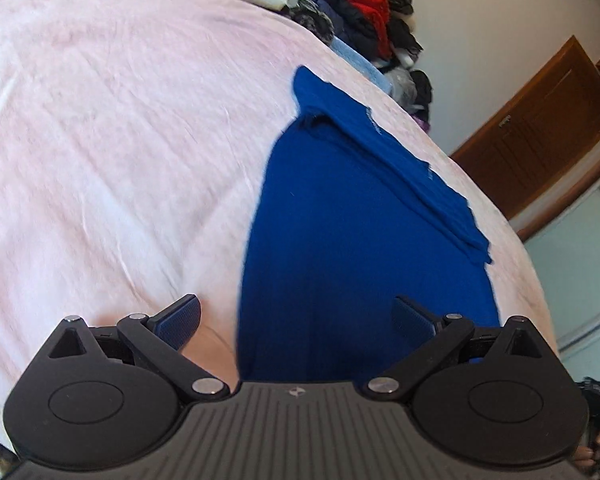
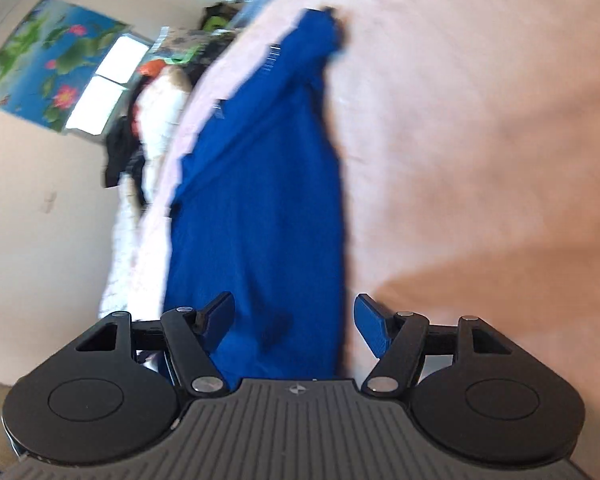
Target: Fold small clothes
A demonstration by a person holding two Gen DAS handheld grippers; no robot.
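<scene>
Blue shirt on bed: soft, light, floppy; pinch near hem corners. Left gripper and right gripper both wide open, empty.

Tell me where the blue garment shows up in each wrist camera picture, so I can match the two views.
Left wrist view: the blue garment fills the centre-right, running from the open left tool up toward the clothes pile.
Right wrist view: the blue garment runs up the centre from the open right tool.
Shared landmark: the pink bedspread beneath it.
</scene>
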